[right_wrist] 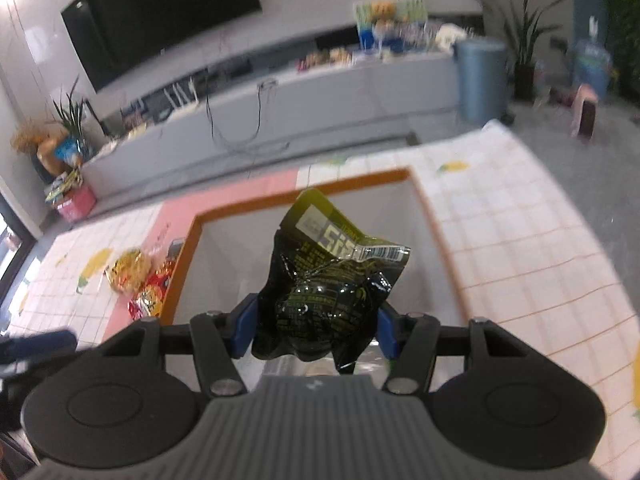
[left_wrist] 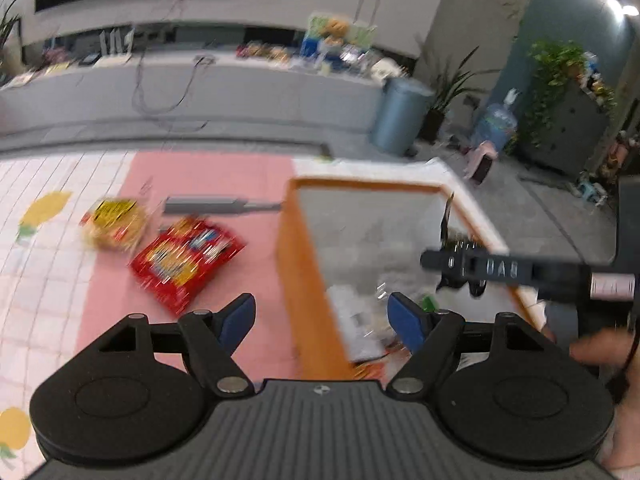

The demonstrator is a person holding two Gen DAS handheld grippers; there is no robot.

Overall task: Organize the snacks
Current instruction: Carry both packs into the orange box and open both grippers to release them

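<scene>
Black crinkled snack packet (right_wrist: pixel 324 292) sits clamped in our right gripper (right_wrist: pixel 316 330), above the orange-rimmed box (right_wrist: pixel 424 200). Our left gripper (left_wrist: pixel 322 320) gapes wide, holding nothing, near what looks like a red chip bag (left_wrist: pixel 186 262) on the pink mat (left_wrist: pixel 208 172).

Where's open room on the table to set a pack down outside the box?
Bare checked cloth right of the orange-rimmed box. Left is crowded: red pack, yellow pack and a grey bar share the pink strip. Right tongs hold a black pack over the box.
</scene>
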